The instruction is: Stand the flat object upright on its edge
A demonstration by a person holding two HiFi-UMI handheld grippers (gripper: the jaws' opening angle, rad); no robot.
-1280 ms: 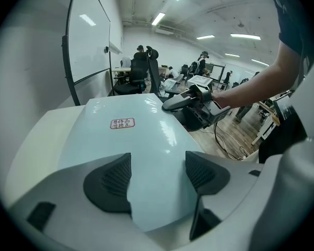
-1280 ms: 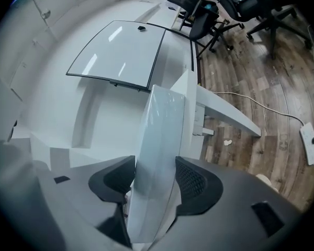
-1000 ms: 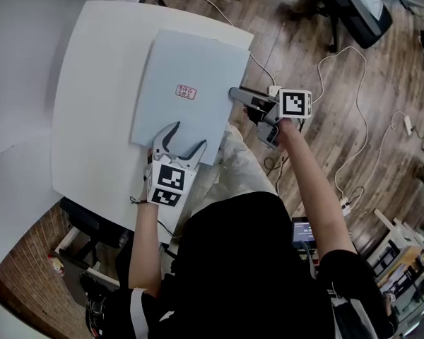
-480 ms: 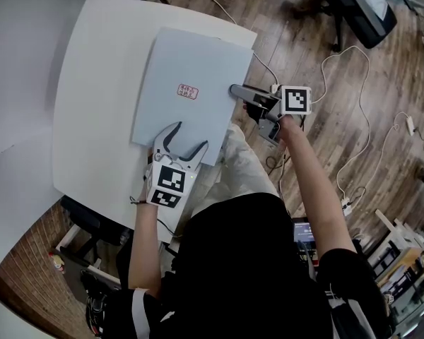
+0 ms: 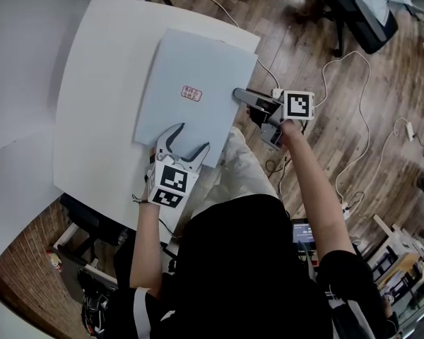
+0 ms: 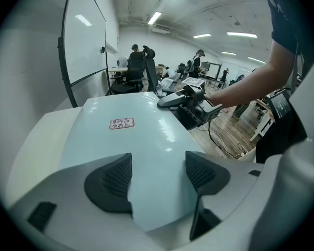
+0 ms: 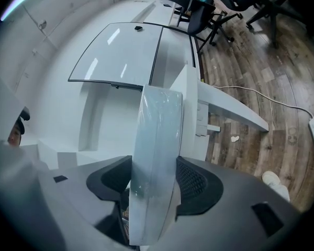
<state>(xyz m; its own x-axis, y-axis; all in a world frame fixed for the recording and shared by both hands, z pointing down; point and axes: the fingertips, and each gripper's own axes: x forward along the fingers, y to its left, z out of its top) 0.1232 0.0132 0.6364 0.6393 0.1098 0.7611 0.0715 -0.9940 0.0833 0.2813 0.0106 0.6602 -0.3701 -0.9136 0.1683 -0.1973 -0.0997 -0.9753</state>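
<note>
While the pale blue-grey panel [image 5: 173, 111] lies flat on the white desk [image 5: 92, 119], not yet stood on its edge, both tools are at its borders. The panel takes up the right part of the desk top, a small red-printed label [image 5: 191, 94] faces up near its middle, and its right edge runs along the desk's right rim, reaching it or slightly overhanging it. The left tool [image 5: 193, 137] points steeply down over the panel's near corner; in the left gripper view its two dark ribbed pads [image 6: 111, 181] stand well apart with the glossy face of the panel showing between them, so it is released and grips nothing. The right tool [image 5: 239, 94] comes in almost level from the floor side, turned so that one jaw lies above the panel's right edge and the other below it. Its jaws have just been opening, and in the right gripper view they stand spread wide, with the rim of the panel between the pads; each pad sits just beside a face of the panel, but no clamping shows, so this tool reads as released around the edge. Beyond the desk, white cables [image 5: 343, 66] trail across the wooden floor [image 5: 381, 97].
</note>
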